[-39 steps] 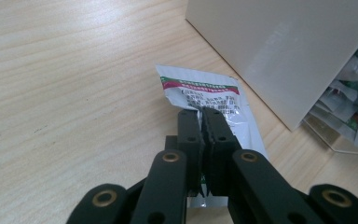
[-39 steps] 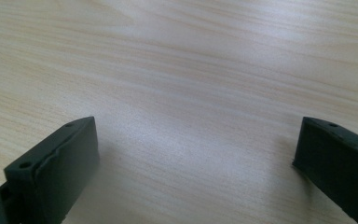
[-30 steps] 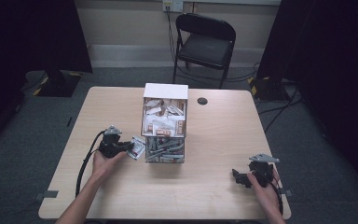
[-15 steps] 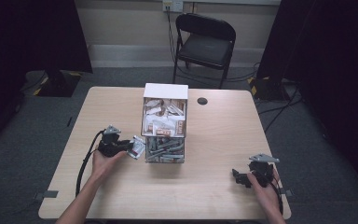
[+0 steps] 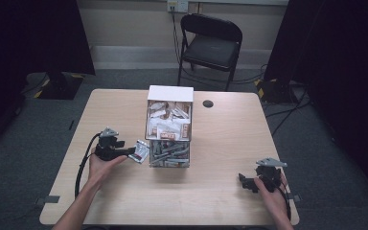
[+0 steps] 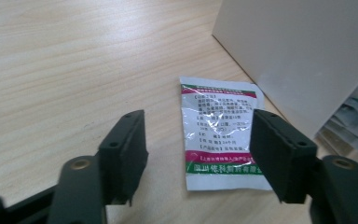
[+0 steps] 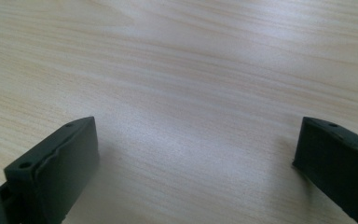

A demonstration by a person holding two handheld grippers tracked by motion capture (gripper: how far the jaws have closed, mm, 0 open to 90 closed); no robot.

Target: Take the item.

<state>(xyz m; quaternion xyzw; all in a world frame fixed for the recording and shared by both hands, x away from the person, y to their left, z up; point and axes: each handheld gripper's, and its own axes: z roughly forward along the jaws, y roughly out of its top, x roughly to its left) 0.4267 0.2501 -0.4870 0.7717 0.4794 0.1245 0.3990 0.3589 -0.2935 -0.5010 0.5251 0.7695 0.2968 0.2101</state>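
One printed sachet (image 6: pixel 221 133) lies flat on the table (image 5: pixel 220 191) beside the sachet-filled box (image 5: pixel 169 126), between the spread jaws of the left gripper (image 6: pixel 198 156), apparently just set down or not yet gripped; the right gripper (image 5: pixel 249 181) rests apart, jaws wide, holding nothing.

From my remote station, the high view shows the table (image 5: pixel 220 191) evenly lit from overhead while the room's sides and dark curtains (image 5: pixel 28 38) fall into deep shadow, with soft overall focus. In the left gripper view the sachet (image 6: pixel 221 130) print is fairly sharp and the near jaws blurred. The right gripper view shows pale glare across the wood grain, soft shadows beside the jaws.
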